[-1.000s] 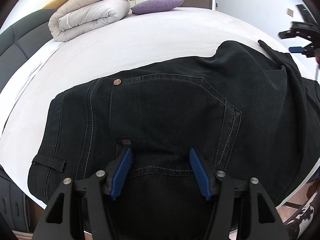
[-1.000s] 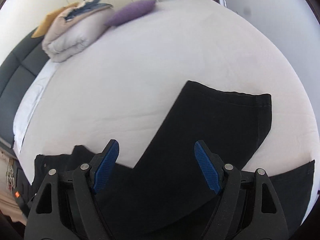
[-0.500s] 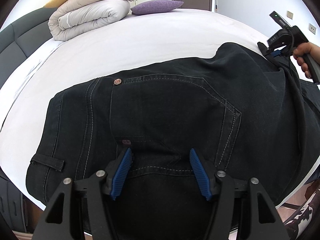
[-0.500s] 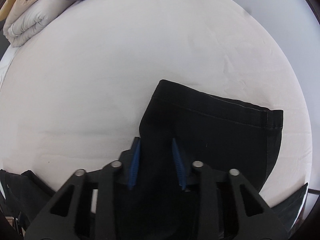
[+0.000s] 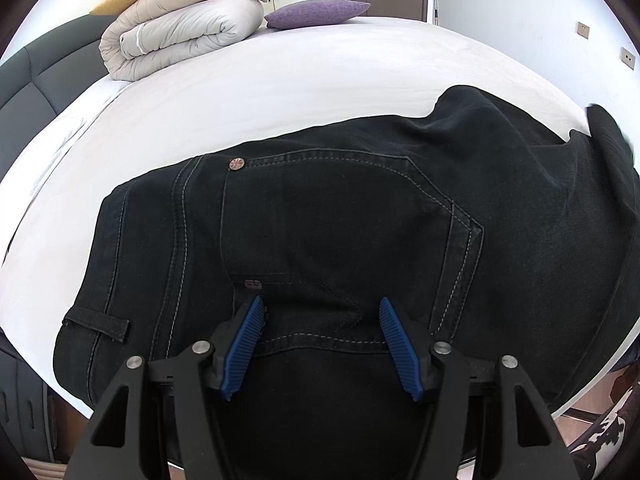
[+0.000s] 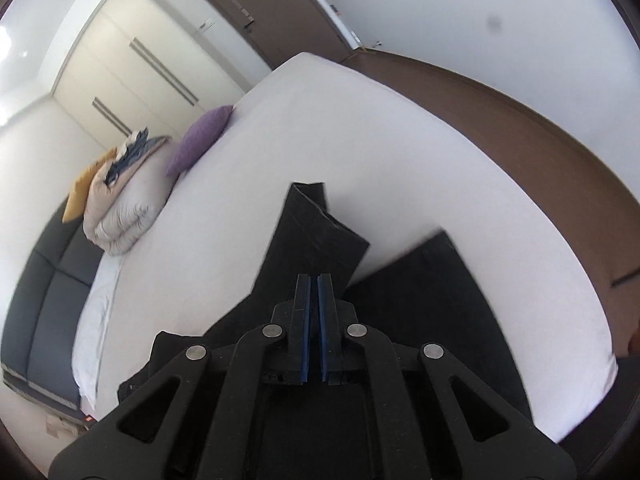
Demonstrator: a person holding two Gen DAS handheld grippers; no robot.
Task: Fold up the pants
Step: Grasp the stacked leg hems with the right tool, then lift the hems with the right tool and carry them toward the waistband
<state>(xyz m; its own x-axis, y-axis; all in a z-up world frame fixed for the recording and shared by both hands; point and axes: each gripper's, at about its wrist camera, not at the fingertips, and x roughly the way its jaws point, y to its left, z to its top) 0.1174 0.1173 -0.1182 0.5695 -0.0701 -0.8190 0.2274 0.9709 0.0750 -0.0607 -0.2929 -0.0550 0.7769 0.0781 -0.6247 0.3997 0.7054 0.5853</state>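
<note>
Black jeans (image 5: 340,220) lie on the white bed (image 5: 260,92), back pocket up, waist to the left. My left gripper (image 5: 320,332) is open and sits over the seat of the jeans near the bed's front edge. My right gripper (image 6: 314,292) is shut on the leg end of the jeans (image 6: 316,228) and holds it lifted above the bed. The lower leg (image 6: 432,280) stays flat on the sheet. In the left wrist view the lifted leg end (image 5: 612,144) rises at the far right.
A rolled beige duvet (image 5: 180,36) and a purple pillow (image 5: 316,12) lie at the head of the bed. A dark grey headboard (image 5: 24,80) is at the left. The brown floor (image 6: 520,120) runs beyond the bed's foot.
My right gripper closed on the leg end and lifted it off the bed, tilting upward. It left the left wrist view. My left gripper has not moved.
</note>
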